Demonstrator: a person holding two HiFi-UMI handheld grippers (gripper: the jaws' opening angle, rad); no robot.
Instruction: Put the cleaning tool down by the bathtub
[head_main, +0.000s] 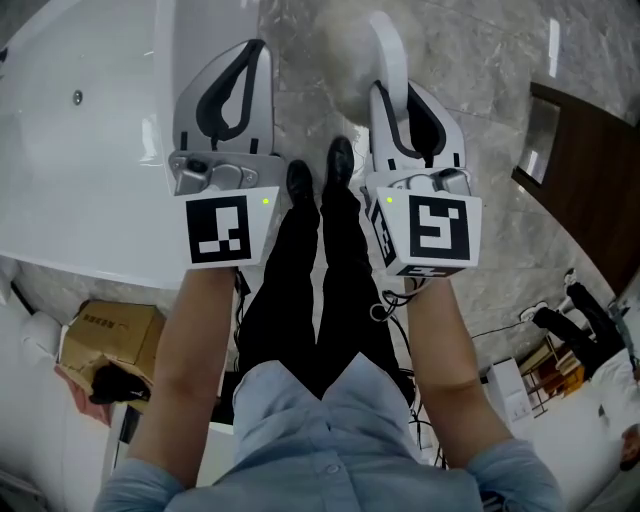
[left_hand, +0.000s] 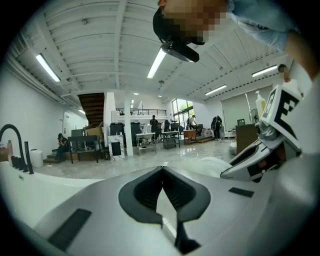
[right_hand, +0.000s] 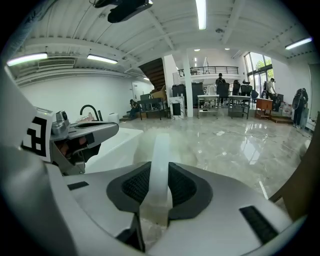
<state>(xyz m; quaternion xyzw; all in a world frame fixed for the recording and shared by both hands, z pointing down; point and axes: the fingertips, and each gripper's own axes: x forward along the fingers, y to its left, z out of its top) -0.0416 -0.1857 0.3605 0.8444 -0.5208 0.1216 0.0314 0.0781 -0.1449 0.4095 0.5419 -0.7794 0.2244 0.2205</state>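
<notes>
The cleaning tool has a long white handle and a pale fluffy head that hangs over the marble floor just right of the white bathtub. My right gripper is shut on that handle. In the right gripper view the handle runs forward between the black pads, with the tub to its left. My left gripper is held over the tub's rim. It is shut, its tips meeting on nothing.
A dark wooden cabinet stands at the right. A cardboard box lies at the lower left, and cables trail by my feet. A black faucet rises at the tub's far end. Tables and people are far across the hall.
</notes>
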